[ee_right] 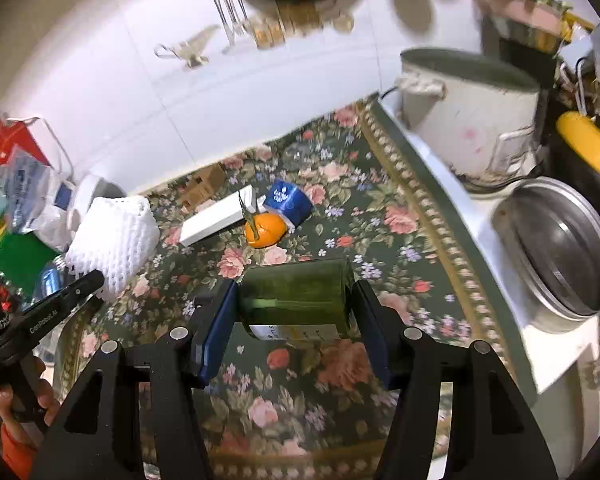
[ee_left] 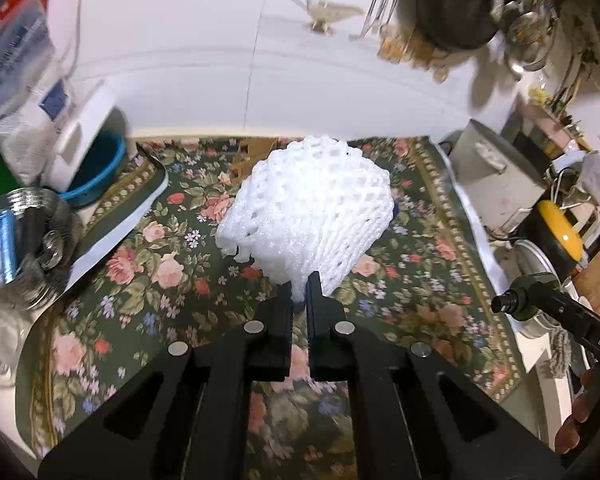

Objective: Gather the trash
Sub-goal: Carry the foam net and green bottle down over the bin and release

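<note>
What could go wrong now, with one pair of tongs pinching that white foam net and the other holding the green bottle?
1. The left tongs pinch only the bottom edge of the white foam net, so the soft mesh might tear or slip out.
2. The right tongs grip the green bottle across its smooth sides; it could slide free and drop onto the floral cloth.
3. A falling bottle might hit the orange or the blue wrapper nearby.

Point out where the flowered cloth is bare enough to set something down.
Bare: the flowered cloth between the orange and the white pot, and the near part under the green bottle. Crowded: the far middle around the white box and blue wrapper.
</note>
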Tool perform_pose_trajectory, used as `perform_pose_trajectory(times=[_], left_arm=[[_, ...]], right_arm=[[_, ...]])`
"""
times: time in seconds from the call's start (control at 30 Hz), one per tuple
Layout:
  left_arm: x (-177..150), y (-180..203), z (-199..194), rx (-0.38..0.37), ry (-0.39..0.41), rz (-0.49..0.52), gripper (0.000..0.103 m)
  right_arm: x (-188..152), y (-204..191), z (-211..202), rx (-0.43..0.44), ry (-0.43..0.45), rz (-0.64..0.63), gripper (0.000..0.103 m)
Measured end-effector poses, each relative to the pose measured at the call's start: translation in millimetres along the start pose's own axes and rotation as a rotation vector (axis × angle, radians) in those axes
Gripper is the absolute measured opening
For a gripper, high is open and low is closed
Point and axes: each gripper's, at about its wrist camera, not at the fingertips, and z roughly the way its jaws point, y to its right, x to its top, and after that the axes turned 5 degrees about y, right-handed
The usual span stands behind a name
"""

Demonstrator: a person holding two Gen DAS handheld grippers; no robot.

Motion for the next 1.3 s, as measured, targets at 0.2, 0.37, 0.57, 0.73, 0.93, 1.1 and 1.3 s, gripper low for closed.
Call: perform_pose_trajectory(times=[0.2, 0.37, 0.57, 0.73, 0.93, 1.1, 1.3], left_arm=[[-33.5, 28.8, -43.9, 0.052, 0.035, -0.009, 0.004], [-81.1, 66.7, -83.8, 0.095, 0.061, -0.05, 0.004], [-145.9, 127.0, -133.6, 0.127, 0.081, -0.089, 0.004], [-193.2, 166.1, -170.7, 0.128, 0.071, -0.118, 0.004], [-233.7, 185.5, -192.8, 0.153, 0.024, -0.128, 0.004], [-269.5, 181.3, -182.8, 0.159, -0.042, -0.131, 0.004], [-319.7, 147.8, -130.9, 0.147, -0.184, -0.143, 0.004]], right_arm=[[-17.8, 16.6, -51.5, 0.036, 0.051, -0.04, 0.055], [-42.9, 40.0, -89.8, 0.097, 0.066, -0.092, 0.055], [-80.1, 70.4, -136.1, 0.153, 0.048, -0.168, 0.055], [-107.5, 86.2, -165.8, 0.18, 0.008, -0.215, 0.055], [-133.6, 94.9, -179.3, 0.205, -0.056, -0.228, 0.055], [-161.4, 100.4, -162.3, 0.186, -0.112, -0.219, 0.055], [-209.6, 109.0, -112.0, 0.13, -0.204, -0.172, 0.055]])
